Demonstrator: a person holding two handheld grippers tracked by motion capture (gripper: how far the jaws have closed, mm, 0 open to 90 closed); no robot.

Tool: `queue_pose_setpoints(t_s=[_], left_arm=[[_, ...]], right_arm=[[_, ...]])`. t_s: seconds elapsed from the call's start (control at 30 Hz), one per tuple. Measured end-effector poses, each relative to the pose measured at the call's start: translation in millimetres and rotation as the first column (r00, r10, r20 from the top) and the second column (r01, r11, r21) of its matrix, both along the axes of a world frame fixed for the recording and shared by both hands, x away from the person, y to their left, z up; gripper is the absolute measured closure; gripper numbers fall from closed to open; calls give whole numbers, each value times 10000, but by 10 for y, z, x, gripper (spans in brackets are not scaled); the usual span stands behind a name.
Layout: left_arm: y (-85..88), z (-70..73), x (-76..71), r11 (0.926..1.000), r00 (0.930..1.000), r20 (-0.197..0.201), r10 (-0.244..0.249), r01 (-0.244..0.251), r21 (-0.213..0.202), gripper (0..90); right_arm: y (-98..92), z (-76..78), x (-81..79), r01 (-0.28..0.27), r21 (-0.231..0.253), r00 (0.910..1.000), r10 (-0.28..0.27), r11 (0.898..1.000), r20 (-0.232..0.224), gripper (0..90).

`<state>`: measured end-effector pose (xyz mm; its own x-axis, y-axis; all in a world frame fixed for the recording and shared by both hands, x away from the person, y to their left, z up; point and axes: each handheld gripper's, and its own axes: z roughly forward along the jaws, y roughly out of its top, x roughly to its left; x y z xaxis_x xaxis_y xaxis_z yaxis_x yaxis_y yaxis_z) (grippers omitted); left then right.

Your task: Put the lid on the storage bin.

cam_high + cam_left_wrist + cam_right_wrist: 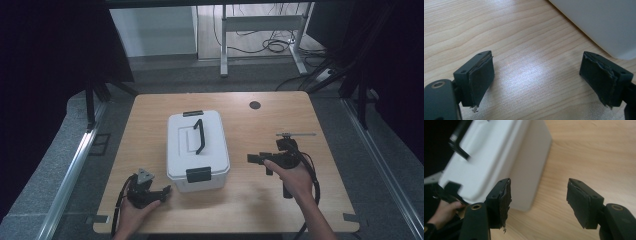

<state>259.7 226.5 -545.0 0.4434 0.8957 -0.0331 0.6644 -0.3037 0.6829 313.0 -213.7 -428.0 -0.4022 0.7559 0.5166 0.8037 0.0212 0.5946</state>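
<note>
The wooden table (260, 200) bore a white lidded box (197, 150); left of it the left gripper (162, 191) gaped empty, right of it the right gripper (259, 161) likewise.

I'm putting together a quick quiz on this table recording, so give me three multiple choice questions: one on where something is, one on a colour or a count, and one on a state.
1. Where does the white box stand?
A. On the table between the two grippers
B. On the floor beside the table
C. In the person's right hand

2. What colour is the handle on the box's lid?
A. Red
B. Black
C. Yellow

3. How do the jaws of the right gripper stand?
A. Clamped on the handle
C. Shut on a cloth
B. Apart, with nothing between them

Answers:
1 A: in the high view the box sits on the wooden table, with the left gripper at one side and the right gripper at the other.
2 B: the handle is dark against the white lid.
3 B: the right gripper view shows bare wood between the pads.
</note>
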Motion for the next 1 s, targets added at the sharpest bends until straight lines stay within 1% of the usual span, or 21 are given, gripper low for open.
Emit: queue_pose_setpoints(t_s=[0.03, 0.1, 0.13, 0.17, 0.23, 0.27, 0.3, 0.33, 0.37, 0.4, 0.43, 0.73, 1.0], left_arm=[[0, 0, 0, 10000, 10000, 0, 0, 0, -1, 122], [0, 0, 0, 10000, 10000, 2, 1, -1, -1, 122], [0, 0, 0, 10000, 10000, 2, 1, -1, -1, 122], [0, 0, 0, 10000, 10000, 0, 1, -1, -1, 122], [0, 0, 0, 10000, 10000, -1, -1, 1, 3, 123], [0, 0, 0, 10000, 10000, -1, -1, 1, 3, 122], [0, 0, 0, 10000, 10000, 1, 0, 0, 0, 123], [0, 0, 0, 10000, 10000, 1, 0, 0, 0, 123], [0, 0, 0, 10000, 10000, 2, -2, 2, 1, 122], [0, 0, 0, 10000, 10000, 2, -2, 2, 1, 123], [0, 0, -1, 10000, 10000, 3, 0, 0, 2, 123], [0, 0, -1, 10000, 10000, -1, 0, 0, 0, 123], [0, 0, -1, 10000, 10000, 4, 4, -4, -1, 123]], right_arm=[[-106, -105, -56, 123, -93, 9999, -124, 9999, -102, 355], [-201, -212, -109, 233, -143, 9994, -236, 9996, -259, 354], [-201, -212, -109, 233, -143, 9994, -236, 9996, -259, 354], [-289, -314, -162, 340, -128, 9986, -344, 9993, -392, 354], [-368, -411, -213, 458, -50, 9979, -459, 9989, -451, 354], [-368, -411, -213, 458, -50, 9979, -459, 9989, -451, 354], [-422, -479, -256, 558, -44, 9966, -559, 9984, -597, 354], [-422, -479, -256, 558, -44, 9966, -559, 9984, -597, 354], [-452, -527, -286, 539, -125, 9964, -546, 9985, -650, 351], [-452, -527, -286, 539, -125, 9964, -546, 9985, -650, 351], [-467, -571, -318, 501, -30, 9955, -502, 9987, -806, 350], [-461, -615, -330, 500, -160, 9957, -511, 9986, -777, 346], [-503, -621, -332, 605, -12, 9947, -603, 9982, -838, 345]])
